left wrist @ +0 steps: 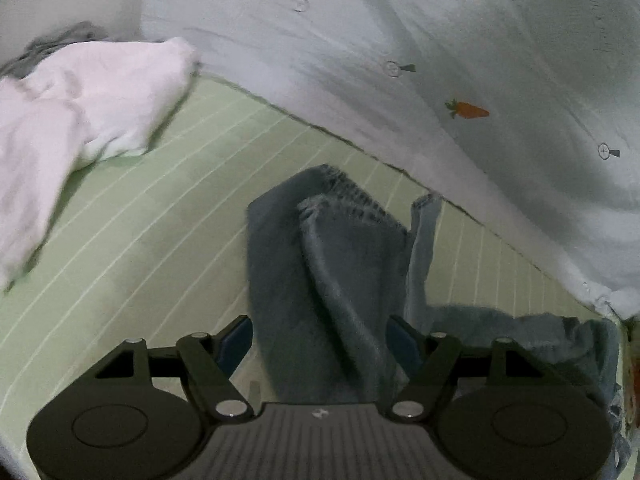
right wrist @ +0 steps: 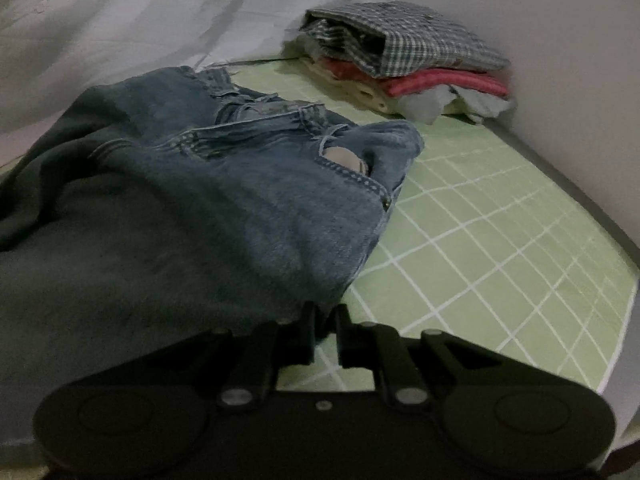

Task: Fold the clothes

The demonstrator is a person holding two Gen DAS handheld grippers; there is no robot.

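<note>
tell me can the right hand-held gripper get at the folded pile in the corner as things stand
Probably not right away: the right hand-held gripper is pinched on the jeans edge. The green mat between it and the pile looks bare, so once it lets go the way seems free.

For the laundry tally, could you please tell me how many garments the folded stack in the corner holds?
4 visible layers: checked shirt on top, red garment beneath, cream piece lower left, pale blue piece at the bottom front. Others may be hidden inside the stack.
</note>
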